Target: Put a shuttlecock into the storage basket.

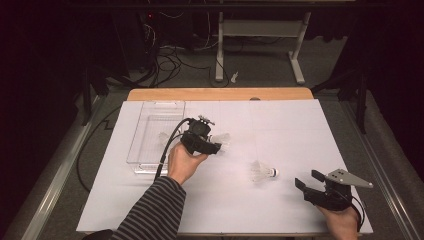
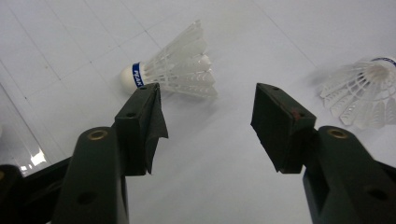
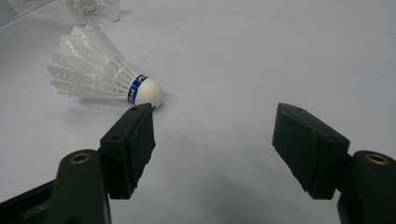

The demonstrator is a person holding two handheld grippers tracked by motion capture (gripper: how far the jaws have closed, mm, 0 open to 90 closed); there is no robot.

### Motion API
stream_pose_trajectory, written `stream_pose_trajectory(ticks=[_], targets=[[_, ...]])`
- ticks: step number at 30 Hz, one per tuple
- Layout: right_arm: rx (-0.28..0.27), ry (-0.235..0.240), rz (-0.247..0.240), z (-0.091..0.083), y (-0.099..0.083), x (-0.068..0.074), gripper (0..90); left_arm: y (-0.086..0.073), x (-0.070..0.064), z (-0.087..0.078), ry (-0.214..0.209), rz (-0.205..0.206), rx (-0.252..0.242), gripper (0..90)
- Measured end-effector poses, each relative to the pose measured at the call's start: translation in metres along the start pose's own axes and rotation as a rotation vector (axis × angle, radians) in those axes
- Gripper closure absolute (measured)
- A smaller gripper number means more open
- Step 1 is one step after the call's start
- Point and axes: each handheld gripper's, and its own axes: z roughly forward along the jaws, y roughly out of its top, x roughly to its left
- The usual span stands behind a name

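Note:
Three white feather shuttlecocks lie on the white sheet. One shuttlecock (image 1: pixel 223 141) (image 2: pixel 173 70) rests on its side just beyond my left gripper (image 1: pixel 212 146) (image 2: pixel 208 107), which is open and empty, its jaws short of the feathers. A second shuttlecock (image 1: pixel 262 171) (image 3: pixel 102 77) lies mid-table, with its blue-banded cork toward my right gripper (image 1: pixel 308 179) (image 3: pixel 212 121). That gripper is open with nothing in it, and its left jaw is close to the cork. A third shuttlecock (image 1: pixel 164 137) shows faintly at the clear box's right wall.
A clear plastic box (image 1: pixel 150 131) stands at the left of the white sheet (image 1: pixel 290 130). The wooden table edge (image 1: pixel 220 94) runs along the back. Cables and desk legs are on the floor behind. Open sheet lies to the right and at the front.

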Motion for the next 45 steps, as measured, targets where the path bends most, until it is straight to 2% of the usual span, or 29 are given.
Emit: stream_pose_trajectory(ticks=[21,36,45], targets=[[0.001,0.004,0.001,0.000,0.000,0.000,30.4,0.008,-0.005,0.014,0.015,-0.001,0.009,43.0],[-0.001,0.005,0.000,0.000,0.000,-0.001,30.4,0.015,-0.010,0.031,0.030,-0.014,0.017,43.7],[0.002,0.006,-0.001,0.000,0.000,0.000,30.4,0.016,-0.008,0.041,0.045,-0.019,0.022,44.6]])
